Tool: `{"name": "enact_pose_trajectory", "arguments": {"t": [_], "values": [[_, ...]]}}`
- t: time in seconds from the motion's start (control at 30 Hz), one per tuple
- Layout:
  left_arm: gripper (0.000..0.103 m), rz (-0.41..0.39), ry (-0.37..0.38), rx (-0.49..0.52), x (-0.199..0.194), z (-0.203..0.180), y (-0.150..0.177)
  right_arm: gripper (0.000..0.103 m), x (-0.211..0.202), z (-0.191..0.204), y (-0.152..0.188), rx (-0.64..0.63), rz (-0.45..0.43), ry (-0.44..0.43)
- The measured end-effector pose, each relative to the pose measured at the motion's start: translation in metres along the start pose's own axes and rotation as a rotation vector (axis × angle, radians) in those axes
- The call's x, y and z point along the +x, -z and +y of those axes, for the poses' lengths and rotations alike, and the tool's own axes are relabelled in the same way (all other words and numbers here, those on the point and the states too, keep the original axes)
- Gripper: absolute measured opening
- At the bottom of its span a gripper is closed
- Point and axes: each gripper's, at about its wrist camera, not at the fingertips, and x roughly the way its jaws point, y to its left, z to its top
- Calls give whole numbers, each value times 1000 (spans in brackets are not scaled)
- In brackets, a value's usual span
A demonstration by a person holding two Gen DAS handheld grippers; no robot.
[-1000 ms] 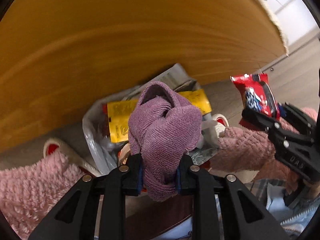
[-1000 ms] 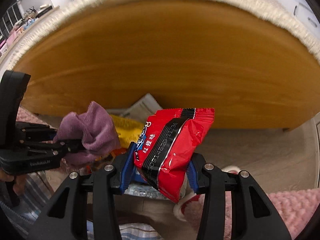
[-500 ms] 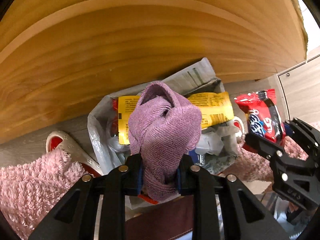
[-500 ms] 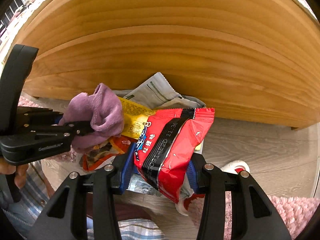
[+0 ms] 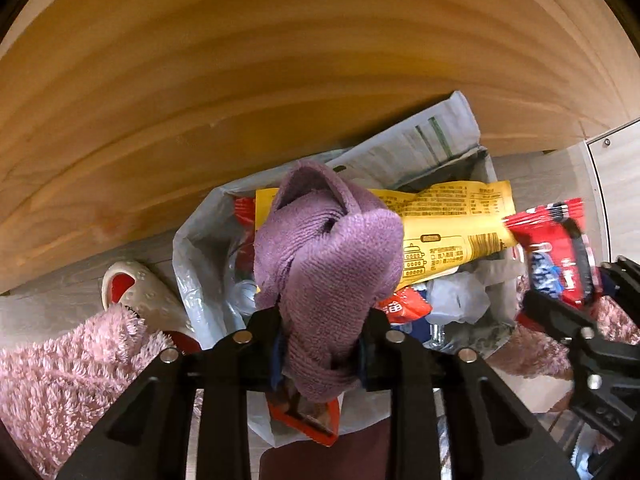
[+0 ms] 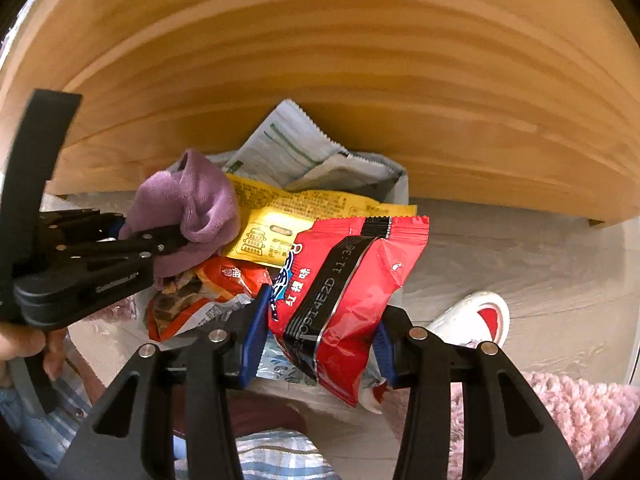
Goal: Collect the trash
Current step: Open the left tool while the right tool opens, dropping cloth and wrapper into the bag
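The red snack packet (image 6: 344, 292) is clamped between the blue-padded fingers of the right gripper (image 6: 320, 344), held upright just above the near right edge of the trash bag (image 5: 192, 264). From the left wrist view the same packet (image 5: 556, 256) shows at the bag's right side, a little blurred, pinched in the right gripper (image 5: 568, 304).

The bag, a pale grey plastic one, stands open on the floor against the wooden panel (image 5: 280, 60) behind it. It is already well stuffed: a yellow wrapper (image 5: 452, 220) lies across the top, a grey printed wrapper (image 6: 288, 148) sticks up at the back against the wood, and an orange-red wrapper (image 6: 208, 292) lies at the bag's near side (smaller clear scraps lie lower down, hard to make out).

Over the bag's left half, the left gripper (image 5: 320, 344) is closed tight on a bunched purple cloth (image 5: 328, 256), which bulges up above the fingers. In the right wrist view that cloth (image 6: 188, 204) partly covers the yellow wrapper, and a hand (image 6: 24, 348) grips the tool's handle.

Left of the bag a white and red slipper (image 5: 136, 292) rests on the floor with a fluffy pink sock or cuff (image 5: 68, 372) in it; another slipper (image 6: 476, 316) sits to the bag's right.
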Motion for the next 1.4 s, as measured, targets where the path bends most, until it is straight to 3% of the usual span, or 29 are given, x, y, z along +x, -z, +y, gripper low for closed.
{"name": "enact_pose_trajectory", "arguments": {"t": [0.1,0.17,0.27,0.43,0.77,0.9,1.03,1.1,1.17,1.2,1.27,1.4], "values": [[39,3,4,7,-4,-4,-4,45,7,3,-2,-7,29,-8],[54,0,14,1,-7,-4,-6,46,18,4,-4,-1,58,-20],[64,-22,27,-17,-15,-2,-9,46,23,2,-5,4,73,-27],[66,-47,64,-34,-26,-4,-11,46,22,2,-6,-8,54,-20],[66,-59,95,-99,-32,16,-6,45,50,14,-7,-76,102,37],[66,-124,120,-117,-41,20,-7,45,59,12,-8,-63,134,33],[66,-190,97,-92,-43,17,-13,43,70,11,-9,-38,172,28],[61,-173,68,-70,-35,13,-14,42,74,11,-9,-38,180,34],[28,-127,62,-54,-22,11,-14,42,75,11,-9,-39,182,37],[21,-97,58,-50,-14,11,-13,41,77,11,-9,-37,183,36],[14,-62,71,-50,-3,10,-12,41,78,9,-8,-28,183,34],[11,-13,69,-32,16,6,-12,39,83,5,-9,-8,186,29]]}}
